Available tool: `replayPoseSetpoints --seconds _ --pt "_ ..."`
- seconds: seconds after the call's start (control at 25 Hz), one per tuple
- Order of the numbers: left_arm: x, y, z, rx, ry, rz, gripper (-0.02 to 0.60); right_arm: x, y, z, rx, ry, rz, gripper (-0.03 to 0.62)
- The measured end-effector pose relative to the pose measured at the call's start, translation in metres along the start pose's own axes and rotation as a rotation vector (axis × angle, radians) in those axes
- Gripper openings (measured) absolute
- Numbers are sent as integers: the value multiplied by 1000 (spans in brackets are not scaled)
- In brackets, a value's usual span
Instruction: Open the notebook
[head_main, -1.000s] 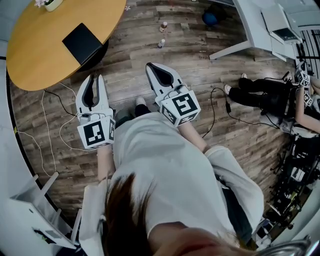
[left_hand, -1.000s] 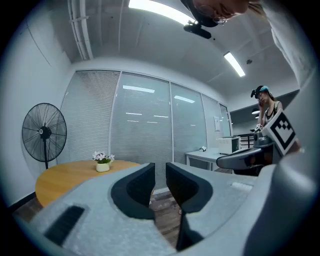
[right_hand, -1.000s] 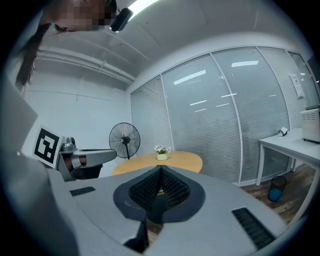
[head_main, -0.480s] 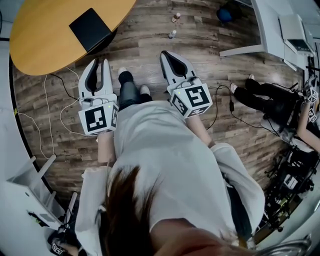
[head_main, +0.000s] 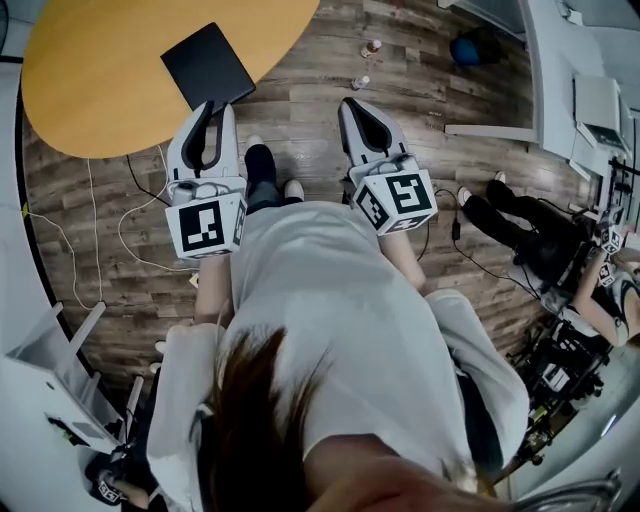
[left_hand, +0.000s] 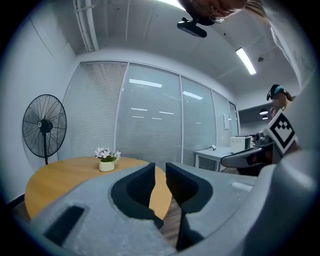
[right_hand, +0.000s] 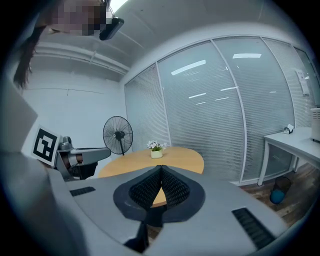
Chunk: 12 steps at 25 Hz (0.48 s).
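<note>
A closed black notebook (head_main: 208, 65) lies on the round wooden table (head_main: 100, 70), near the table's front edge. In the head view my left gripper (head_main: 218, 106) hangs at that edge, its tips just short of the notebook's near corner. Its jaws stand a narrow gap apart with nothing between them (left_hand: 160, 169). Over the wooden floor to the right, my right gripper (head_main: 351, 102) has its jaws tip to tip, empty (right_hand: 161, 168). Neither gripper view shows the notebook; only the tabletop (right_hand: 170, 155) shows there.
A small white pot of flowers (left_hand: 106, 164) stands far back on the table, a standing fan (left_hand: 44, 125) behind it. Cables (head_main: 100, 230) trail over the floor by the table. Two small bottles (head_main: 371, 47) stand on the floor; a white desk (head_main: 590, 60) and a seated person (head_main: 530, 220) are at right.
Both grippers have moved forward toward the table with the person's step. The left one now reaches the table's edge near the notebook. Jaw openings look unchanged.
</note>
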<state>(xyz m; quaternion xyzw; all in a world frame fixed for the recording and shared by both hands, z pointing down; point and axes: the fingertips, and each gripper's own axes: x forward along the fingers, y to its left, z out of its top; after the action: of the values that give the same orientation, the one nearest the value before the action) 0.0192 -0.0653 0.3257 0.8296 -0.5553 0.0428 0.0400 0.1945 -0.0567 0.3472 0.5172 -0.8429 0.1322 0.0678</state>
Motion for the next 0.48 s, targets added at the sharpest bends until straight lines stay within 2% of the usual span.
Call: replayPoseSetpoints --seconds 0.24,0.48 --pt "39 45 7 1 13 -8 81 65 1 23 -15 1 6 2" --pt "70 84 4 1 30 -22 74 111 2 28 -10 15 -10 2"
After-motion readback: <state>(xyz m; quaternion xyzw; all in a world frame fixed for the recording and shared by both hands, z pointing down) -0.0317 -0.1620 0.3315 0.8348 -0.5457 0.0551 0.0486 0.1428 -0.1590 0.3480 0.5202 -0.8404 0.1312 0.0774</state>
